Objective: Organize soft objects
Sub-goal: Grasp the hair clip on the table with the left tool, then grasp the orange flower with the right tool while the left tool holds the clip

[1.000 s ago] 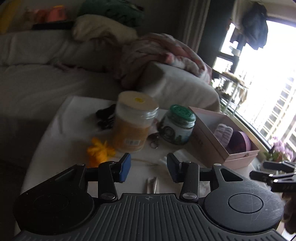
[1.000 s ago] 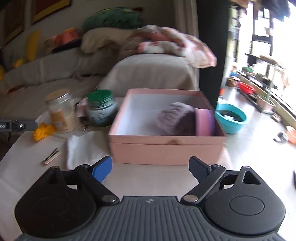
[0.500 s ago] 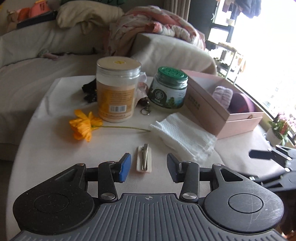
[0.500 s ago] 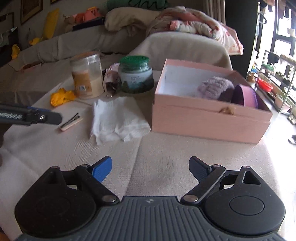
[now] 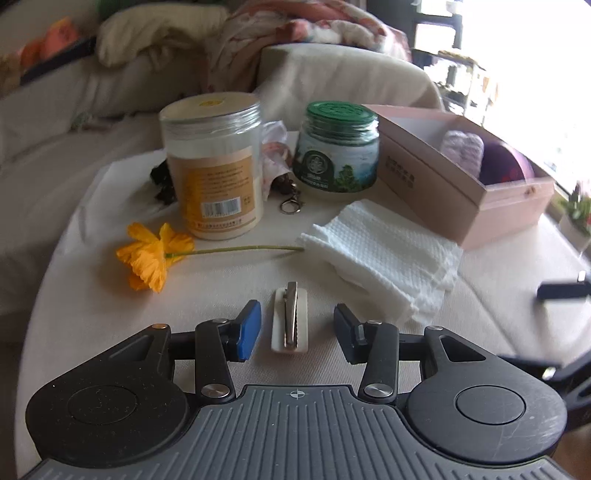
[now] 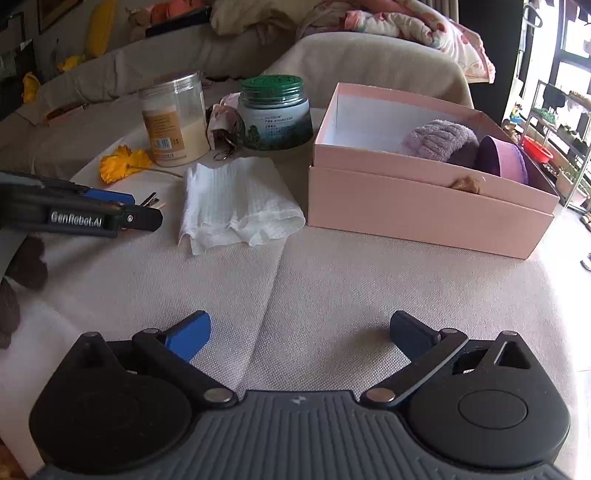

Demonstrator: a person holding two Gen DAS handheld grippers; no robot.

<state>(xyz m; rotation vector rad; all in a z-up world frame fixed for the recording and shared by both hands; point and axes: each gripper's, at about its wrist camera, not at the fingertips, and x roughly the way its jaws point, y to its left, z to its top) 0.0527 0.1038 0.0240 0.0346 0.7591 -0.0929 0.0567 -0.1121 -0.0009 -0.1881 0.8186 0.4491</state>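
Note:
A white folded cloth (image 5: 384,258) lies on the table, also in the right wrist view (image 6: 236,203). A pink box (image 6: 424,206) holds a lilac knitted item (image 6: 439,140) and a purple item (image 6: 502,158); the box also shows in the left wrist view (image 5: 461,177). My left gripper (image 5: 297,332) is open, its fingers either side of a white hair clip (image 5: 290,317) on the table. It shows from the side in the right wrist view (image 6: 144,218). My right gripper (image 6: 299,332) is open and empty above bare tablecloth.
An orange flower (image 5: 151,258) lies left of the cloth. A tall jar (image 5: 214,166) and a green-lidded jar (image 5: 338,147) stand behind, with a keyring (image 5: 290,205) between them. A sofa with pillows and blankets (image 5: 314,33) lies beyond.
Both grippers have pulled back and lower over the table. The hair clip now sits between my left fingers. The cloth and box look farther from my right gripper.

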